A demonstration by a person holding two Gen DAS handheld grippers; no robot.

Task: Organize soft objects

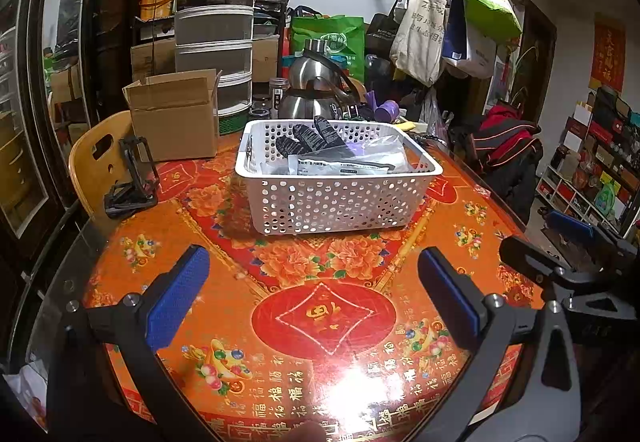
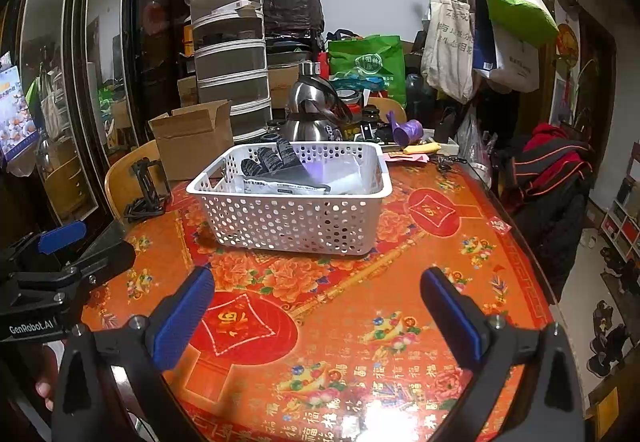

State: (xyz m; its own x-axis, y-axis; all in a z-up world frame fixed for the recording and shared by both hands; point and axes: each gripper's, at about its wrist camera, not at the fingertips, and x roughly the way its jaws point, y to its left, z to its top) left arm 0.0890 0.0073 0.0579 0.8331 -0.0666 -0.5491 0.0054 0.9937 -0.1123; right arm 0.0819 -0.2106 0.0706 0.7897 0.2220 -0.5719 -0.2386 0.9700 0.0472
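A white perforated basket (image 1: 336,198) stands on the table with the orange-red cloth (image 1: 320,322); it also shows in the right wrist view (image 2: 292,222). In it lie dark knitted gloves (image 1: 316,136) and flat plastic packets (image 1: 340,164), seen also in the right wrist view as gloves (image 2: 272,158) and packets (image 2: 288,182). My left gripper (image 1: 314,266) is open and empty, hovering over the cloth in front of the basket. My right gripper (image 2: 318,286) is open and empty, beside it to the right. The right gripper shows at the left view's right edge (image 1: 568,242).
An open cardboard box (image 1: 176,114), a black folding stand (image 1: 132,174) and a steel kettle (image 1: 316,86) stand behind and left of the basket. A wooden chair back (image 1: 96,162) is at the table's left. A coat rack with bags (image 1: 448,14) and a jacket-covered chair (image 2: 552,170) stand right.
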